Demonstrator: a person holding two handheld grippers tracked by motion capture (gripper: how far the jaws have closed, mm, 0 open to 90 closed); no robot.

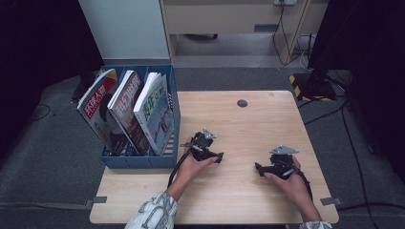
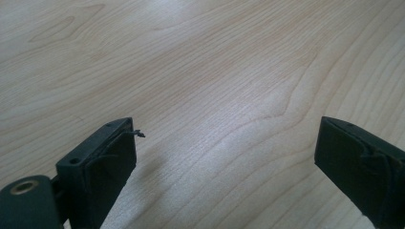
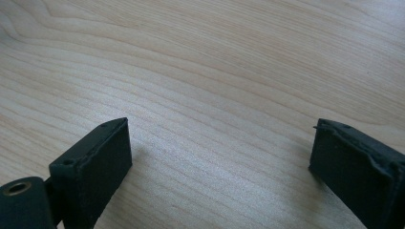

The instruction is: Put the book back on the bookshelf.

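Two grippers in hand above the wooden table (image 1: 248, 124), both empty. Left gripper (image 1: 220, 157) near the table's middle, jaws spread wide, nothing between them in the left gripper view but bare wood grain (image 2: 224, 95). Right gripper (image 1: 258, 167) toward the table's right side, jaws likewise wide apart over bare wood (image 3: 219, 86) in the right gripper view. Both black, each topped by a grey three-cornered plate, each trailing a dark cable; well apart from one another, jaws pointing inward.

Nearest things: three magazines, standing tilted in a blue file rack (image 1: 138, 160) at the table's left edge, just beside the left gripper. Counted left to right: red-titled magazine (image 1: 98, 102), dark-covered magazine (image 1: 126, 107), pale blue magazine (image 1: 155, 107). One magazine per compartment, spines leaning left.

Surface: one light wood tabletop, one round dark grommet hole (image 1: 242, 103) near the far edge, grey tape tabs at the near corners.

Beyond: grey carpet, a pale cabinet (image 1: 229, 19) against the far wall, cables on the floor, one yellow-and-black striped marking (image 1: 298, 86) at far right.
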